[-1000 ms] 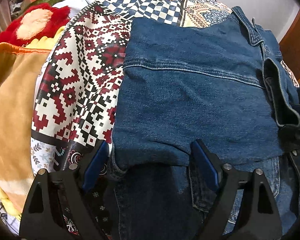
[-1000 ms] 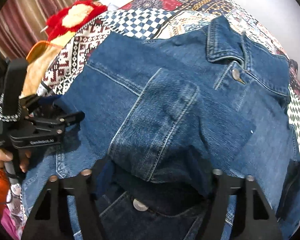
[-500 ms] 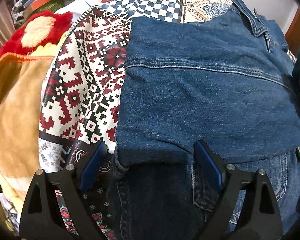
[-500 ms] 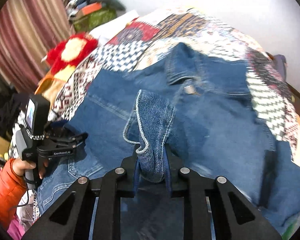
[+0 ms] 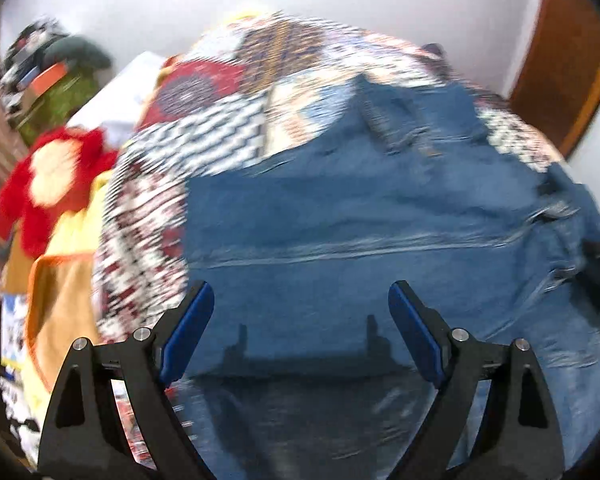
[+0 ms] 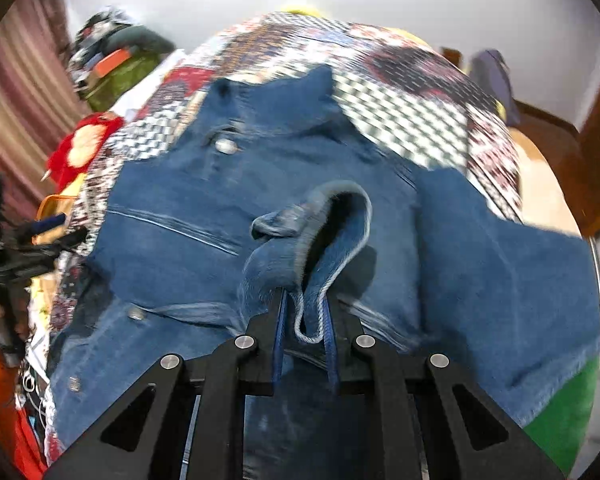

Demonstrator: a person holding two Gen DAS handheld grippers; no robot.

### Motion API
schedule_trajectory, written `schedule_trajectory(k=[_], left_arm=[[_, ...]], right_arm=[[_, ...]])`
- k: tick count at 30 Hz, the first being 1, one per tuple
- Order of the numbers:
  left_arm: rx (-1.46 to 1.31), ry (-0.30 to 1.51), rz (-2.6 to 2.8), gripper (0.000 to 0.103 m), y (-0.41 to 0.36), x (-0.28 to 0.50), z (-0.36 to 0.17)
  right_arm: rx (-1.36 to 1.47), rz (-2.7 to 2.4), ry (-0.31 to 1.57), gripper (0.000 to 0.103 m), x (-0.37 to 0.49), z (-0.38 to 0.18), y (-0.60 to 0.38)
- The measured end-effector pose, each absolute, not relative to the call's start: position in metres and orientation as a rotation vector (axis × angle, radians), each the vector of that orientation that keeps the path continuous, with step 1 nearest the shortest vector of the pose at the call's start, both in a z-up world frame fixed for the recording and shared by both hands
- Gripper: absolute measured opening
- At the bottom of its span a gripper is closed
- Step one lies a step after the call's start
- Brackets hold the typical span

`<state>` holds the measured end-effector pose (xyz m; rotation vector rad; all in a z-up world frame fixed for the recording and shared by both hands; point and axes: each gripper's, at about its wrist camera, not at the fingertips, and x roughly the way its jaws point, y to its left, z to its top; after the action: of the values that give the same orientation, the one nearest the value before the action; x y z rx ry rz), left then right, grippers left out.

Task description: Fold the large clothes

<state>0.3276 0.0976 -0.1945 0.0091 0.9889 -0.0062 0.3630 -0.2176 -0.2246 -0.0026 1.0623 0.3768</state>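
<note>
no readable text, labels, or numbers

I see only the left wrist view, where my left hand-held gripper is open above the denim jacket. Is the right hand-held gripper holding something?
Observer: Yes. The right hand-held gripper is shut on a sleeve cuff of the denim jacket, and the cuff stands raised above the rest.
Operator: Do you see any fastening near the collar?
Observer: Yes, a metal button sits just below the collar.
Operator: What is at the jacket's near right corner?
Observer: A green cloth shows beside that corner.
</note>
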Motion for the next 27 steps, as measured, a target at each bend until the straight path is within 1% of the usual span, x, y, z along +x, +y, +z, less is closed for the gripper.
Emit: schedule_trajectory(k=[4, 11, 15, 20, 21, 23, 25, 26, 27], left_arm=[[0.068, 1.013, -0.088, 0.09, 0.056, 0.337, -0.205], [0.098, 1.129, -0.208, 0.09, 0.004, 0.344, -0.248], [0.176, 1.087, -0.198, 0.09, -0.013, 0.332, -0.247], [0.131, 1.09, -0.23, 0.091, -0.007, 0.321, -0.245], [0.113, 1.098, -0.239, 0.094, -0.004, 0.32, -0.246], [0.095, 1.101, -0.245, 0.096, -0.001, 0.318, -0.25], [0.098, 1.101, -0.244, 0.099, 0.0, 0.316, -0.255], [0.093, 1.098, -0.245, 0.1, 0.0, 0.316, -0.256], [0.083, 1.097, -0.245, 0.101, 0.001, 0.316, -0.256]], right_arm=[[0.003, 0.347, 1.073, 0.014, 0.358, -0.23, -0.237], [-0.008, 0.38, 0.979, 0.015, 0.348, -0.189, -0.243], [-0.071, 0.422, 0.989, 0.015, 0.351, -0.179, -0.214], [-0.224, 0.475, 1.104, 0.015, 0.357, -0.214, -0.162], [-0.277, 0.443, 1.112, 0.015, 0.357, -0.226, -0.155], [-0.358, 0.395, 1.119, 0.015, 0.357, -0.242, -0.151], [-0.375, 0.408, 1.105, 0.015, 0.354, -0.246, -0.152], [-0.382, 0.412, 1.102, 0.017, 0.352, -0.245, -0.154], [-0.401, 0.404, 1.104, 0.027, 0.351, -0.244, -0.155]])
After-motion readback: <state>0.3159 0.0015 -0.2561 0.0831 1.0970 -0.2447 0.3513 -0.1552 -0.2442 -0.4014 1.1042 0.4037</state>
